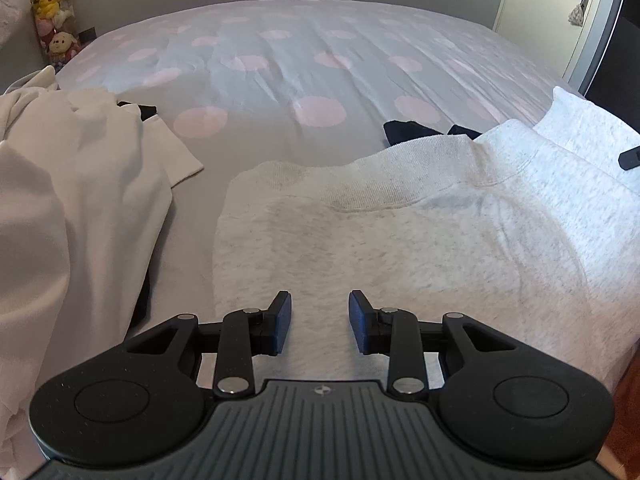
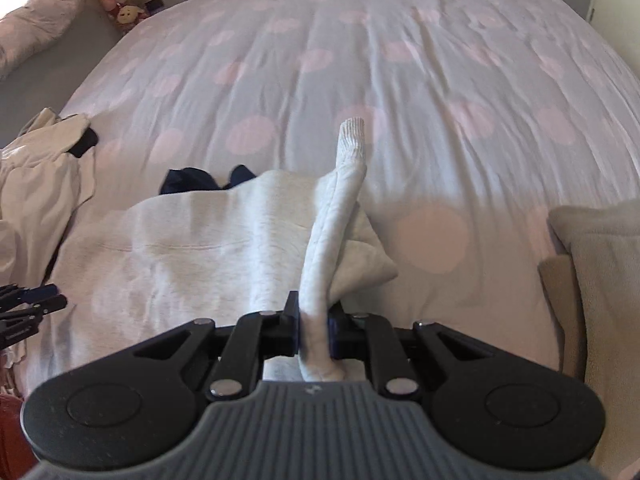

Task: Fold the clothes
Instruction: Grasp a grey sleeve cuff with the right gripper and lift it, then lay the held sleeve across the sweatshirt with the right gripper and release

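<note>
Two grippers work over a bed (image 1: 280, 64) with pink dots. On the left lies a heap of white clothes (image 1: 80, 184). The left gripper (image 1: 320, 318) is released, its jaws apart, just above the near part of a grey sweatshirt (image 1: 400, 240) that lies flat across the near right of the bed. The right gripper (image 2: 314, 332) is clenched on the grey sleeve (image 2: 336, 220). The sleeve runs long from near to far, its cuff pointing away.
</note>
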Available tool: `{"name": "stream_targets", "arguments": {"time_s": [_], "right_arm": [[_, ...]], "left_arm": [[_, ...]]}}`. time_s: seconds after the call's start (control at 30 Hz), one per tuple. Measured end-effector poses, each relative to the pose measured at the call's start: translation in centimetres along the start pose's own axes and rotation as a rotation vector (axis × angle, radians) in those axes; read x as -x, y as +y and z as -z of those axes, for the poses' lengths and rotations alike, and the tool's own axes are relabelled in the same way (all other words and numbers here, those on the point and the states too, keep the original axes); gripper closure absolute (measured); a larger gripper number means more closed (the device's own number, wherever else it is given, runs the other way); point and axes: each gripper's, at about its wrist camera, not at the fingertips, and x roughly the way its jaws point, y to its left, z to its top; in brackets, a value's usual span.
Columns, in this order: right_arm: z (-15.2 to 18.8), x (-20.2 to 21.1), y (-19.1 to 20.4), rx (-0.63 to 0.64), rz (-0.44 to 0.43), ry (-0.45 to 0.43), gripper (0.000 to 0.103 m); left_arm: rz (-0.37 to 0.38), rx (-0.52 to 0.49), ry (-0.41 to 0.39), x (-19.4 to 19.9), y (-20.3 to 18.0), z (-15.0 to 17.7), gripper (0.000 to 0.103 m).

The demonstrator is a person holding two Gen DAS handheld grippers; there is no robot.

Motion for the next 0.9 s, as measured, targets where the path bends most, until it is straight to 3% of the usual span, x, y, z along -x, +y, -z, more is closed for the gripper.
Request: {"name": "stream_targets", "arguments": {"time_s": [0.4, 0.53, 0.9], "right_arm": [[-4.0, 1.0, 14.4, 0.076, -0.195, -0.001, 0.089], [-4.2, -0.7, 18.5, 0.097, -0.270, 0.005, 0.089], [-2.0, -9.2, 25.8, 0.061, -0.386, 0.066, 0.089]], "left_arm": [[0.029, 0.076, -0.058, 1.1, 1.9, 0.2, 0.074], [0.063, 0.136, -0.077, 1.5, 3.2, 0.3, 0.074], [0.036, 0.206, -0.076, 1.5, 5.0, 0.6, 0.074]]}}
